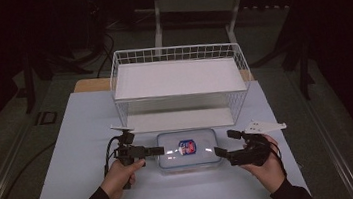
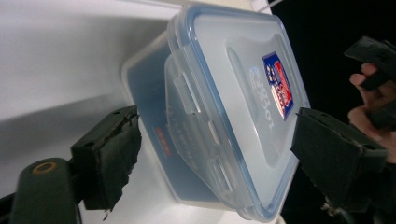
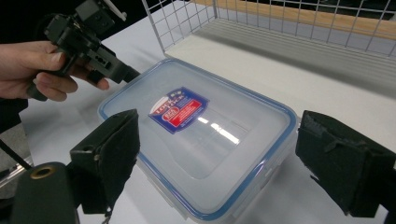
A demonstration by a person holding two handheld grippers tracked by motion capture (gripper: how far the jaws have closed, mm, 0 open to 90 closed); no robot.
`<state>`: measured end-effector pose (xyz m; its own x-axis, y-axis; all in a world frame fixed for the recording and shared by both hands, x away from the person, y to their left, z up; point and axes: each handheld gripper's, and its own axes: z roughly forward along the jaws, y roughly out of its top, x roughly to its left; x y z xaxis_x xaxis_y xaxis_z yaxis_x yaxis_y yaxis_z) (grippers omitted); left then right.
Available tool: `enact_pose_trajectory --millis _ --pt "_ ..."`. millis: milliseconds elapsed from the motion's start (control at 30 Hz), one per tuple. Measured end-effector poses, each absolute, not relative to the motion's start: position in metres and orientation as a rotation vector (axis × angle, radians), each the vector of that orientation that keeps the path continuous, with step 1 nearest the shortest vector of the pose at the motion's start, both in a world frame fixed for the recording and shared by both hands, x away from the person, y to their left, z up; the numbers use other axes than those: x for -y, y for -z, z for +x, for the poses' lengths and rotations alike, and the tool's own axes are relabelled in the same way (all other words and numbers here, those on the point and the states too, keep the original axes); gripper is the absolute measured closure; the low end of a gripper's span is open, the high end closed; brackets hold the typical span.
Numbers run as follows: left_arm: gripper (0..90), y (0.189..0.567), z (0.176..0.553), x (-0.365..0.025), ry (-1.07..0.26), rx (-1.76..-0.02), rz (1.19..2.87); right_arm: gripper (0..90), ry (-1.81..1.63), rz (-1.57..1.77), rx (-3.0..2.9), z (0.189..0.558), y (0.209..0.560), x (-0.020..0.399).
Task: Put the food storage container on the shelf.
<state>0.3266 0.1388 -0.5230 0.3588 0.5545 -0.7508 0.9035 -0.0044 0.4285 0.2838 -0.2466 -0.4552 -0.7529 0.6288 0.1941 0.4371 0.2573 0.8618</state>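
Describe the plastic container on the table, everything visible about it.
The container is a rectangular box of clear plastic with a blue-rimmed lid on top, side latches, and a red-and-blue label at its centre. It lies flat on the white table, in front of the wire shelf, between both open grippers, seemingly untouched.

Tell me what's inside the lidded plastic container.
Through the clear lid of the plastic container nothing shows inside; it looks empty. The red and blue label hides a patch beneath it, and glare blurs the rest.

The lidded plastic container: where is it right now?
In the high view the container lies on the white table, just in front of the wire rack, between the left tongs and right tongs.
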Motion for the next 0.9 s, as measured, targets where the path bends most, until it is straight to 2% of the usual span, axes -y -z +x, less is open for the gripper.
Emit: enact_pose_trajectory --millis 400,600,900 --pt "42.5 0.531 0.330 -0.138 0.549 -1.287 1.682 22.6 -1.534 1.068 -2.385 0.287 0.461 0.250" --pt "44.6 0.529 0.329 -0.140 0.565 -1.286 1.697 27.1 -1.542 1.183 -2.431 0.295 0.471 0.252" --pt "49.6 0.523 0.318 -0.141 0.513 -1.244 1.716 26.8 -1.506 1.414 -2.478 0.311 0.494 0.255"
